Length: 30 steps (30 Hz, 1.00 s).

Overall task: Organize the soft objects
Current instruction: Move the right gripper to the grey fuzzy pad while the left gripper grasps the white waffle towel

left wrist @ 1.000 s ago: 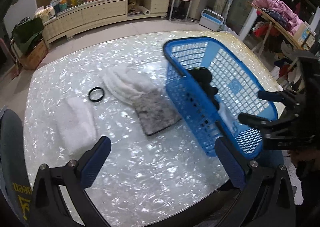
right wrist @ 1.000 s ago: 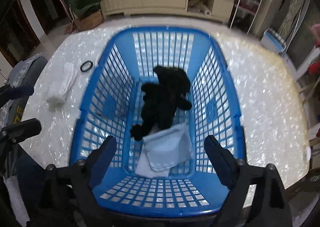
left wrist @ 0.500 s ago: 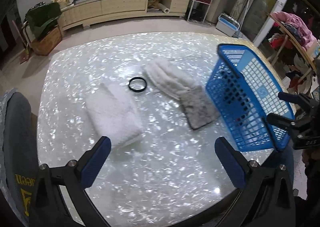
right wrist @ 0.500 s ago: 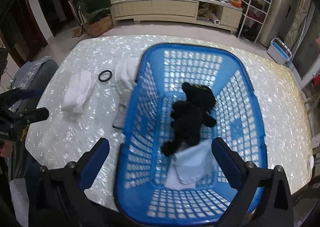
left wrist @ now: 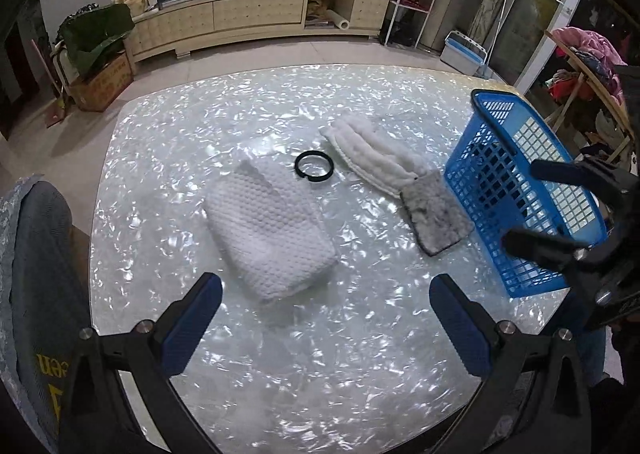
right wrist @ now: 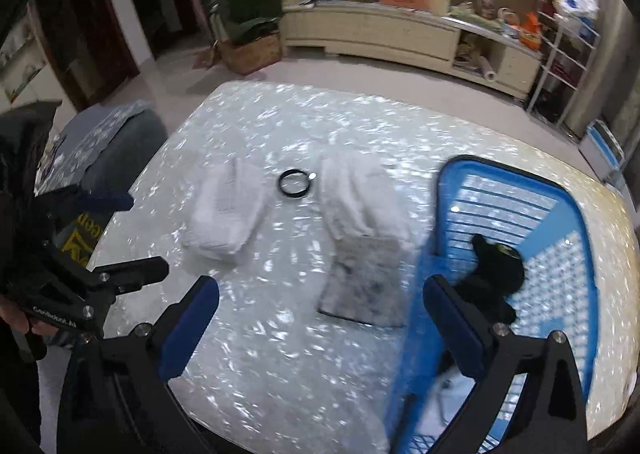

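From the left wrist view, the left gripper (left wrist: pixel 324 318) tilts steeply down over the pearly table (left wrist: pixel 280 374), jaws spread wide and holding nothing. Just ahead of the fingertips, a little left of centre, lies the folded white waffle towel (left wrist: pixel 268 230), flat on the table, no pad touching it. Beyond it sits a black ring (left wrist: pixel 314 168), and to the right of that the white fluffy cloth (left wrist: pixel 372 158) with a grey cloth (left wrist: pixel 438 220) against its near end. The blue basket (left wrist: pixel 520 190) stands at the table's right side, and the right gripper (left wrist: pixel 560 210) hangs in front of it, partly covering its wall.

Over to the right wrist view, blurred. The right gripper (right wrist: pixel 320 318) also points down at the table, its jaws just having opened to full width, nothing between them. The grey cloth (right wrist: pixel 368 286) lies straight ahead between the fingers' lines; the white fluffy cloth (right wrist: pixel 360 198) beyond. The blue basket (right wrist: pixel 568 222) crowds the right finger, a black plush toy (right wrist: pixel 496 274) and a pale cloth (right wrist: pixel 452 390) inside. The waffle towel (right wrist: pixel 228 210) lies left, the left gripper (right wrist: pixel 116 238) near it, a hand (right wrist: pixel 24 318) on its grip.
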Each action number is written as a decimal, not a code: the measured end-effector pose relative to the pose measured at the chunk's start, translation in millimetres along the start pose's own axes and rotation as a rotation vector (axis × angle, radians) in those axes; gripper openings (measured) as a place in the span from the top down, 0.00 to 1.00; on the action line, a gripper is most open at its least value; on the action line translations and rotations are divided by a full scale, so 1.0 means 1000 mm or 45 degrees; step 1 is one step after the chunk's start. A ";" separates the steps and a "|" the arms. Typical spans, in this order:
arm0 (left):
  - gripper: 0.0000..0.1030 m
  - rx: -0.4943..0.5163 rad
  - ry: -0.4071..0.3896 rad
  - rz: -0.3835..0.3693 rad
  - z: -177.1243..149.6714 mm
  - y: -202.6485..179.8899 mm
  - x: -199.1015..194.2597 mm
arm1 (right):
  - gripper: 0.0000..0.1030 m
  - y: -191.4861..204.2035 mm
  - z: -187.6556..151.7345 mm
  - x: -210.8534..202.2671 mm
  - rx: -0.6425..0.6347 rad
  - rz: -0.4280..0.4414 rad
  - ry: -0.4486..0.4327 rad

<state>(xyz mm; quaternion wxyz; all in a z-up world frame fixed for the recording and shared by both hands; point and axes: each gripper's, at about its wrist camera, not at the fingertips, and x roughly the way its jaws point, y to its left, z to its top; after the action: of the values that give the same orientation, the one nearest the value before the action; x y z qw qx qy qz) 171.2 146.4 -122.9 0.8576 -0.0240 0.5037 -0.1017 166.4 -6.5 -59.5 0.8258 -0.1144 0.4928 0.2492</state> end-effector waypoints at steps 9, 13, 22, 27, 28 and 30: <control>0.11 0.002 0.027 -0.028 -0.009 0.022 0.019 | 0.00 0.017 0.001 0.056 -0.006 0.020 0.124; 0.17 0.058 0.035 -0.051 -0.010 0.017 0.032 | 0.00 0.023 0.000 0.061 -0.048 -0.076 0.095; 0.27 0.132 0.035 -0.065 -0.006 0.020 0.050 | 0.00 0.031 0.007 0.076 -0.110 -0.157 0.071; 0.28 0.118 0.048 -0.061 -0.008 0.029 0.055 | 0.00 0.031 0.011 0.090 -0.081 -0.093 0.121; 0.28 0.120 0.053 -0.058 -0.008 0.030 0.058 | 0.00 0.029 0.011 0.096 -0.057 -0.088 0.144; 0.28 0.134 0.059 -0.061 -0.009 0.030 0.063 | 0.00 0.025 0.009 0.107 -0.030 -0.110 0.168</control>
<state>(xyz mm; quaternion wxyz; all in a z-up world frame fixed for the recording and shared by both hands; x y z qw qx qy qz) 197.8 164.0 -186.1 0.8430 0.0115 0.5167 -0.1491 201.2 50.8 -146.9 0.8001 -0.1616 0.5379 0.2108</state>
